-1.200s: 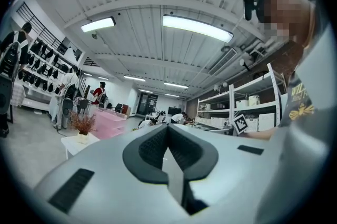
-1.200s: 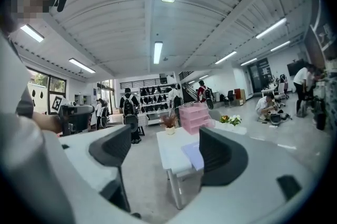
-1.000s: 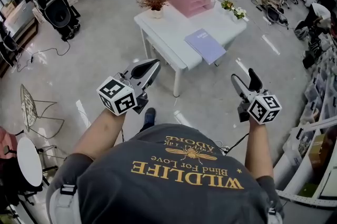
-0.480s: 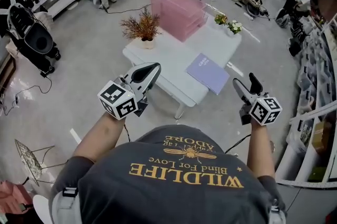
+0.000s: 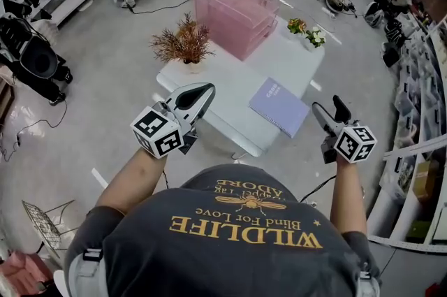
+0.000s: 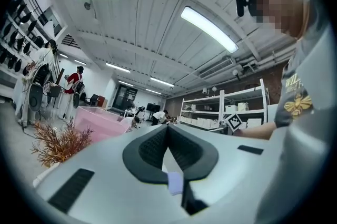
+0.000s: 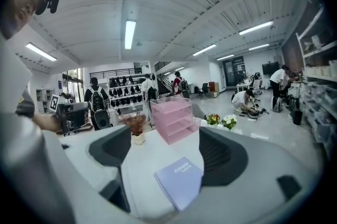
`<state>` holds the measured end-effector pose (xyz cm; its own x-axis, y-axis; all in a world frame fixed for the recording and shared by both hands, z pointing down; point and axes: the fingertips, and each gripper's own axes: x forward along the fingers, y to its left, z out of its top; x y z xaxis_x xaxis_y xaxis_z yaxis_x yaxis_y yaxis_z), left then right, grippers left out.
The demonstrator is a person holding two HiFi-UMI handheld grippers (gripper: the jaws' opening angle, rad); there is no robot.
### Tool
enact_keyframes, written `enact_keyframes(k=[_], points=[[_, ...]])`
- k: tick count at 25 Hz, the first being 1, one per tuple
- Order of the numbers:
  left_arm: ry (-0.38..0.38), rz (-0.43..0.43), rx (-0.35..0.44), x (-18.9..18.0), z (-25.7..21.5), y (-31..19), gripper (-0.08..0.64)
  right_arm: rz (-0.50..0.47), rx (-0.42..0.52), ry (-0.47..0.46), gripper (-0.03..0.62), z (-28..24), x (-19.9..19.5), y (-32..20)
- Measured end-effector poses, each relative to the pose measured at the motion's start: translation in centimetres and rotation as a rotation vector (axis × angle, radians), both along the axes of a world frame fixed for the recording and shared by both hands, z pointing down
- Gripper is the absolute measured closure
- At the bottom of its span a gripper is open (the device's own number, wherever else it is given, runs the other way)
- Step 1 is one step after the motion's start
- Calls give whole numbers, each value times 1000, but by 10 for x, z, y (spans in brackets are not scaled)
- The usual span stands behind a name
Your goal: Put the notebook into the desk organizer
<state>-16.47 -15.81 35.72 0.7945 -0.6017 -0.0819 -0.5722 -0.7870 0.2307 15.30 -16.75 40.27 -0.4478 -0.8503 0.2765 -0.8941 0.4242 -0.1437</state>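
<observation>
Left tongs (image 5: 207, 87) together | right tongs (image 5: 328, 109) apart | shirt (image 5: 244, 233) reads WILDLIFE

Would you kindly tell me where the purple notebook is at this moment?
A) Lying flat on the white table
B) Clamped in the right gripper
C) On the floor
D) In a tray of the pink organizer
A: the notebook lies flat on the white table, apart from the pink desk organizer, while the right gripper is open, holds nothing and is short of it.
</observation>
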Motion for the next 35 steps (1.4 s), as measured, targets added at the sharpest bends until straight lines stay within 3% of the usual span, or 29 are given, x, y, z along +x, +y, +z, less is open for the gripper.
enact_keyframes(k=[8,15,19,26,29,35], points=[[-63,-86,-42,52,11,-49,561,-124,-79,-48,204,38,49,-77],[-94,-144,-103,125,23,-87,561,-335,-273,34,204,117,99,-137],[-131,-103,-131,151,50,-110,561,-403,-437,88,204,184,112,-146],[-142,32,-199,165,95,-144,561,-498,-740,172,204,290,105,-136],[-153,83,-216,169,112,-152,561,-520,-861,145,204,328,100,-135],[-180,104,-254,169,129,-141,561,-615,-1054,102,206,369,92,-117]])
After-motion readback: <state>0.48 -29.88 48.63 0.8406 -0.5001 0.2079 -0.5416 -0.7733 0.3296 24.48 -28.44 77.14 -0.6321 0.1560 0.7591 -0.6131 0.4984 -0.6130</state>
